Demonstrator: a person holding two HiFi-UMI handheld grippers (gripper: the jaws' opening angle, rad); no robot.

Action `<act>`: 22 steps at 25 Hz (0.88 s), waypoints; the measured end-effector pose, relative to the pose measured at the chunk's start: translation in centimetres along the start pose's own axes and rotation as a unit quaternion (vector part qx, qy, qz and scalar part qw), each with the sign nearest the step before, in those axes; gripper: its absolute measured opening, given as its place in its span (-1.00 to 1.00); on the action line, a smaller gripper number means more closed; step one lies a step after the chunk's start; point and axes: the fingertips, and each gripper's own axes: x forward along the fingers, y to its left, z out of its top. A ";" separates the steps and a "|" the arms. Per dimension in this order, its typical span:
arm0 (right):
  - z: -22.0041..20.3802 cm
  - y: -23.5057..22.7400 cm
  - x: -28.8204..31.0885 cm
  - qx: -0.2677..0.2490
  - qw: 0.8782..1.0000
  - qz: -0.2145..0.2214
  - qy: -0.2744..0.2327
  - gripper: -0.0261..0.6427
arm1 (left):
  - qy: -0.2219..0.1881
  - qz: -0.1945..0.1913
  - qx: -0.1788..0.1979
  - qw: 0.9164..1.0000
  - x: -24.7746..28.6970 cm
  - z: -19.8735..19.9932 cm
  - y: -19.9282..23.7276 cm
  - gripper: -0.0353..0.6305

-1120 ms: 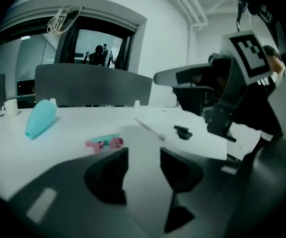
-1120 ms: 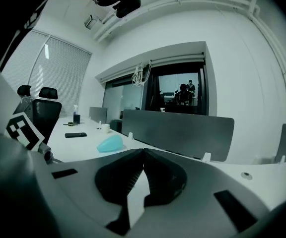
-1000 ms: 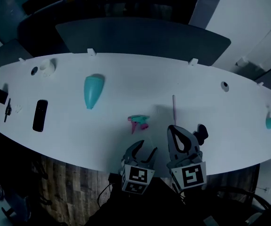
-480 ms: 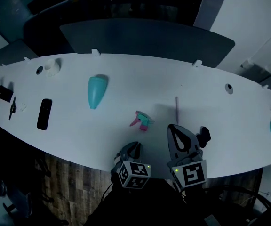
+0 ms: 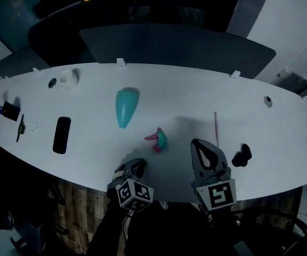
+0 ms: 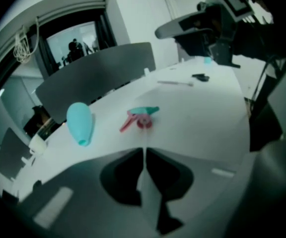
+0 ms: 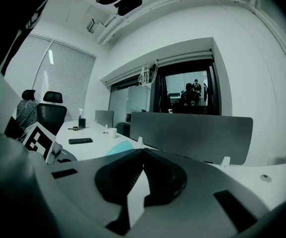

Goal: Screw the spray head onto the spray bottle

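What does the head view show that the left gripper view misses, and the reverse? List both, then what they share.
Only the head view: a flat black device near the left end of the table, and wooden floor below the table's edge.

Only the left gripper view: a window with a figure beyond it, and a close look at the left gripper, its fingers shut on nothing.

Both: the teal bottle lying on its side, the spray head lying apart from it, and the right gripper.
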 end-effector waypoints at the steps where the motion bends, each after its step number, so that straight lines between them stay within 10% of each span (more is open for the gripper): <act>1: 0.3 0.5 0.4 0.000 1.000 -0.005 -0.001 -0.92 | -0.010 -0.012 0.015 1.000 -0.2 -0.3 0.5 -0.82; 8: 0.6 4.8 3.7 0.002 0.999 -0.031 0.013 -0.92 | -0.096 -0.119 0.047 0.987 -1.3 -2.1 2.7 -0.82; 22: -0.8 7.6 5.7 0.021 0.994 -0.095 0.050 -0.92 | -0.096 -0.202 0.162 0.961 -4.1 0.3 5.1 -0.37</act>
